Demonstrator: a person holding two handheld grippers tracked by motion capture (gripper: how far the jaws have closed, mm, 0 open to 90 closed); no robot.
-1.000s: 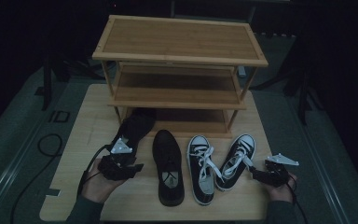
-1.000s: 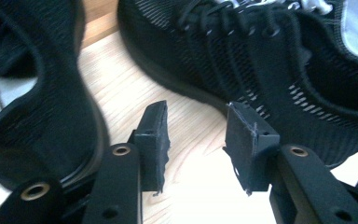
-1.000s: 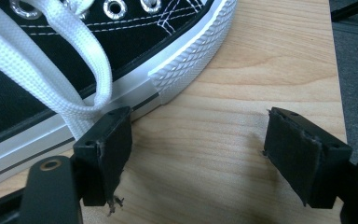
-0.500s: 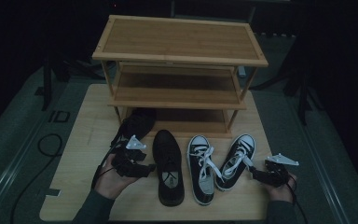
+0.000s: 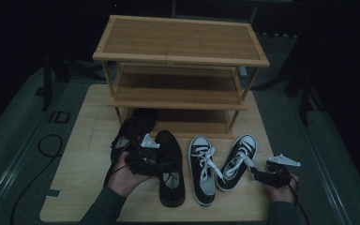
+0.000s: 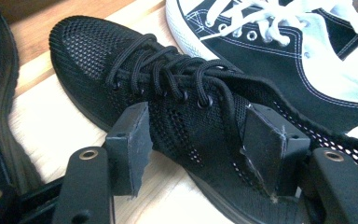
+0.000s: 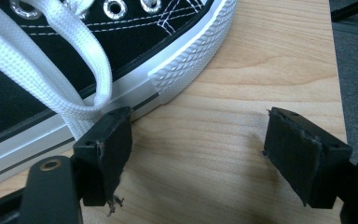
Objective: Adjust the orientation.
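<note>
A black mesh lace-up shoe (image 5: 170, 171) lies on the wooden board, toe toward the rack. My left gripper (image 5: 161, 165) reaches it from the left. In the left gripper view the jaws of that gripper (image 6: 198, 140) straddle the shoe (image 6: 191, 121) at its laces; they have just been opening and stand wide, not squeezing it. A second black shoe (image 5: 133, 127) lies farther left, toe by the rack. Two black-and-white sneakers (image 5: 203, 169) (image 5: 237, 158) lie to the right. My right gripper (image 5: 256, 172) stands open beside the right sneaker's sole (image 7: 135, 84), with bare wood between its pads.
A three-shelf bamboo shoe rack (image 5: 180, 44) stands at the back of the board, its shelves bare. The board's front edge (image 5: 159, 216) is near the person's forearms. Cables (image 5: 47, 145) trail on the dark floor at the left.
My left gripper has moved right, from the left black shoe to the middle black shoe, and its jaws stand wider. The right gripper has kept still.
</note>
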